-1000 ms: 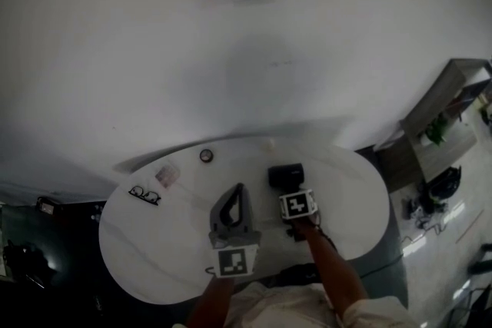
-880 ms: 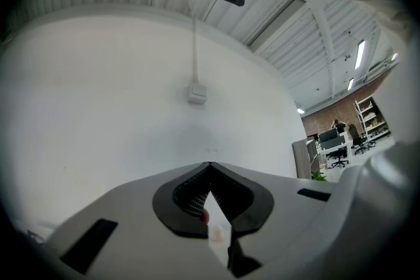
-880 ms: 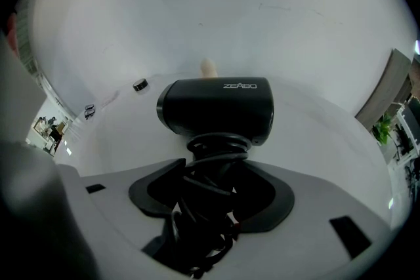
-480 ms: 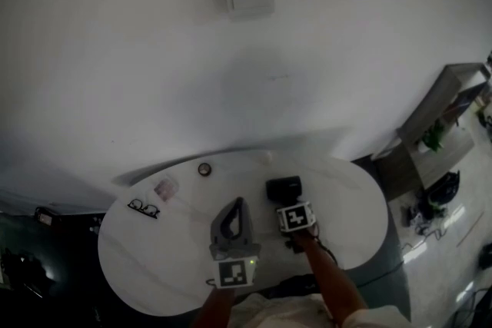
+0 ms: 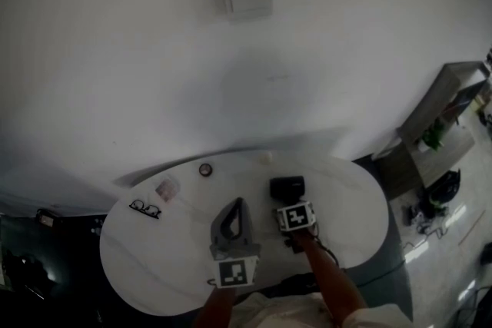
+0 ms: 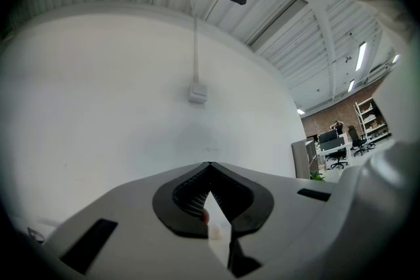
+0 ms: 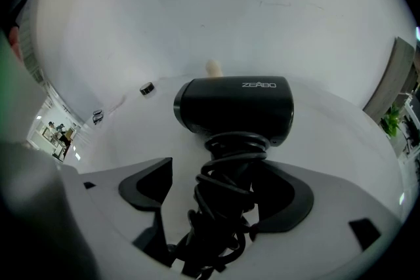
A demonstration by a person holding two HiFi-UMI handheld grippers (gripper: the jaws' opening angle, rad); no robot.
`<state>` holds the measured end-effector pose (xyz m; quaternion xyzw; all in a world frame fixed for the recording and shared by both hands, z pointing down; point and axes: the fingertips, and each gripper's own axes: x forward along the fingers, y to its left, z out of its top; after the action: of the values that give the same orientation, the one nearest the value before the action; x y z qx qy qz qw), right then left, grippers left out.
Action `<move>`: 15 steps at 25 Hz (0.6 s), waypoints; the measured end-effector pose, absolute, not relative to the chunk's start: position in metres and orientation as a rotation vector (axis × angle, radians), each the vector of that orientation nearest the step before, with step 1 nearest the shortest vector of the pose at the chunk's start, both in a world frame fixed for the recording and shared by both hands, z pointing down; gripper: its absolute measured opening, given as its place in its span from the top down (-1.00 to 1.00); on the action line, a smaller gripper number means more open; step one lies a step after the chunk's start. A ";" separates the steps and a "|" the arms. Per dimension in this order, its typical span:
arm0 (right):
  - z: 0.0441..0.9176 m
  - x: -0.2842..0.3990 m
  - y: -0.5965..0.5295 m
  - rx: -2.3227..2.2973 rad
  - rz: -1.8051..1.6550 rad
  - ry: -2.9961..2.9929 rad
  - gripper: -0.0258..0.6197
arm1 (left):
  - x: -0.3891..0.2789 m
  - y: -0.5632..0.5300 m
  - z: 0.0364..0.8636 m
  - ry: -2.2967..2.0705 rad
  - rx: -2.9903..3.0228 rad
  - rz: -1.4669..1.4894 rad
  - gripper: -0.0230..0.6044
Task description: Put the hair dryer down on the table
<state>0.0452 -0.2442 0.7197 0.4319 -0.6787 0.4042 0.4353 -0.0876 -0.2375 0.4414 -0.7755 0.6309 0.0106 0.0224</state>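
Note:
A black hair dryer lies on the white oval table, right of the middle. In the right gripper view its barrel points sideways, and its handle, wrapped in black cord, runs back between my jaws. My right gripper is around that handle and its jaws are opening. The left pad stands clear of the cord and the right pad is close beside it. My left gripper stands just left of the dryer with its tips together and nothing in it.
Dark-rimmed glasses and a small clear packet lie at the table's left. A small round dark thing and a small pale thing sit near the far edge, by the white wall. A grey shelf stands at the right.
The head view has shifted a little. The hair dryer and both grippers keep nearly the same places on the table.

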 end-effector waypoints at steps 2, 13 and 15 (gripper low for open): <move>0.720 0.046 -0.240 1.066 1.020 -1.670 -0.28 | -0.087 -0.237 0.441 1.951 -2.406 0.039 0.93; 0.663 0.050 -0.287 1.256 0.809 -1.937 -0.35 | -0.083 -0.239 0.441 1.932 -2.424 0.039 0.93; 0.640 0.053 -0.289 1.294 0.785 -1.984 -0.36 | -0.083 -0.242 0.440 1.930 -2.421 0.040 0.93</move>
<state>0.0529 -0.2893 0.6399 0.4916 -0.7540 0.2982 0.3175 -0.0833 -0.2421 0.4402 -0.7817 0.6231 0.0128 0.0228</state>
